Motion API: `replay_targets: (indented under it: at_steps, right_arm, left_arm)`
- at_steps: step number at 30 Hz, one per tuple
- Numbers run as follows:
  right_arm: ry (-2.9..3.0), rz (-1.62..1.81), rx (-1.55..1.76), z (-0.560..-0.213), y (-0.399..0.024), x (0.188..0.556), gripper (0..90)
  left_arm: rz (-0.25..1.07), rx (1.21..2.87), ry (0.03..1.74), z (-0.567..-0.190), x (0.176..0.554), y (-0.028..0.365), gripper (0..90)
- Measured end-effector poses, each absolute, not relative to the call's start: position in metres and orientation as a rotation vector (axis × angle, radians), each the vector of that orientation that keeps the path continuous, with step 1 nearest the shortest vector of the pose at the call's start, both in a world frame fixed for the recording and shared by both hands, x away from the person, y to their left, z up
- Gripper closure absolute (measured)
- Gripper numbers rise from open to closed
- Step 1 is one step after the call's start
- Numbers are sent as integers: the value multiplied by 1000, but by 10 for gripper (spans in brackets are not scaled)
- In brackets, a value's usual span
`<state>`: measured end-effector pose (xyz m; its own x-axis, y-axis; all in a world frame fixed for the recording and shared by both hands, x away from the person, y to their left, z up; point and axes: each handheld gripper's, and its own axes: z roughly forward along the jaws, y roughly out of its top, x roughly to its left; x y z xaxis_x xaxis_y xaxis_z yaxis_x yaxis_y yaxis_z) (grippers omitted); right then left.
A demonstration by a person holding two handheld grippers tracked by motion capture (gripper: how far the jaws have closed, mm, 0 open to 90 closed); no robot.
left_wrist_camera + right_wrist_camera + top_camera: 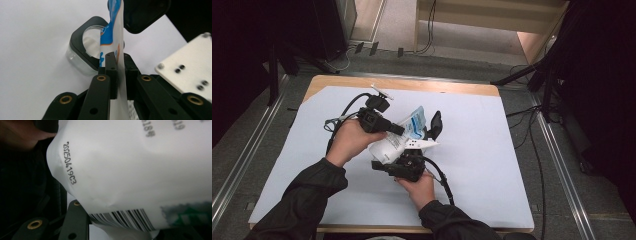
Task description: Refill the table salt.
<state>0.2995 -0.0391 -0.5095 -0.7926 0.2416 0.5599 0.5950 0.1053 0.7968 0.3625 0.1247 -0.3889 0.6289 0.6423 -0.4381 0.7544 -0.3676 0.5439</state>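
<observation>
Forearms in dark sleeves come in low over the pale blue table sheet (492, 165), each hand gripping a tool. Right gripper (404, 159) is clamped round the body of the white plastic pouch with blue print (398, 141); left gripper (119, 65) pinches its thin top edge. Beyond stands a clear jar with a black square collar (81, 53), its black lid (436, 124) nearby.

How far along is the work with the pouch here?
Done: both tongs grip the pouch above the table; the left tongs pinch its top edge, the right tongs hold its body. In hand: probably opening it. Left: likely emptying it, perhaps into the open jar lying below.
</observation>
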Motion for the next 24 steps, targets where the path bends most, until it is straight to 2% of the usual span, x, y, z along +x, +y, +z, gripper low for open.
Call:
replay_targets:
  at_steps: [13, 21, 24]
  right_arm:
    - [-2137, -1690, -826, -511, -34, 302, 638]
    - [-2231, -1670, -860, -511, -32, 298, 557]
    - [-2245, -1675, -873, -510, -32, 297, 557]
  left_arm:
    - [-178, 2077, 1099, -396, 360, 133, 900]
    - [-190, 2070, 1101, -395, 361, 132, 900]
    - [-194, 2063, 1102, -394, 361, 132, 900]
